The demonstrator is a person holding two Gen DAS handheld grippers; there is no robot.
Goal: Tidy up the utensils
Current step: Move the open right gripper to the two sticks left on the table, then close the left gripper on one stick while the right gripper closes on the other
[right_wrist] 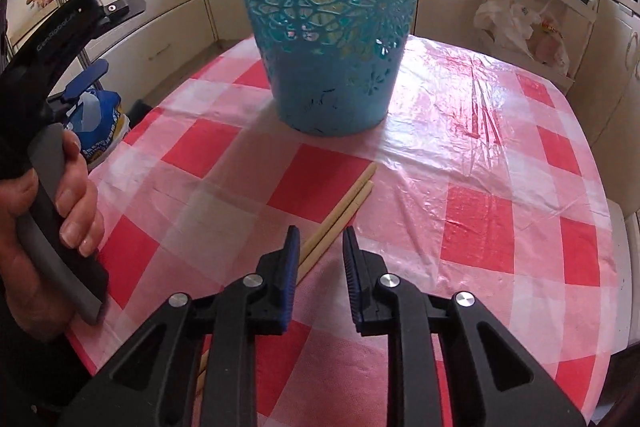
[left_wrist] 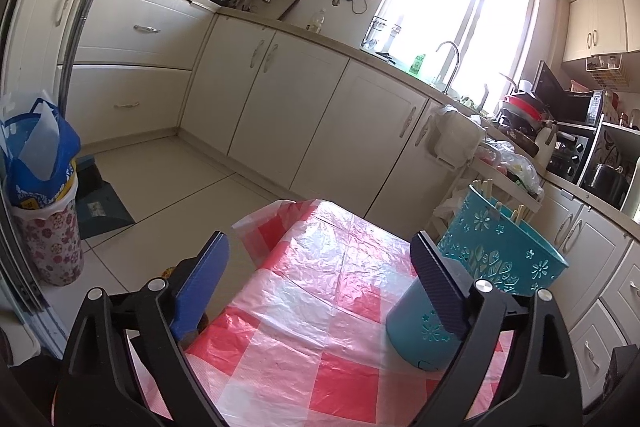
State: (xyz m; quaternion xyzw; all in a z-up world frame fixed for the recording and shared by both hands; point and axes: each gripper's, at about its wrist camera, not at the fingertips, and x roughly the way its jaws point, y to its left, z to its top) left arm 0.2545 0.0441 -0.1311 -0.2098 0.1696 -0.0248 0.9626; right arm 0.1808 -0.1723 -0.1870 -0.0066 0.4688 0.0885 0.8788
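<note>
some chopsticks already stand in the teal basket (left_wrist: 500,251) beside my spread, empty left fingers (left_wrist: 320,283). one pair of chopsticks (right_wrist: 340,215) lies on the tabletop (right_wrist: 480,187) between my narrowed right fingers (right_wrist: 320,259), not yet clamped.

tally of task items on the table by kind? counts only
Teal holder: 1
Chopsticks on the tablecloth: 2
Chopsticks already in the holder: several, tips only, exact count unclear
Total countable: 3
</note>
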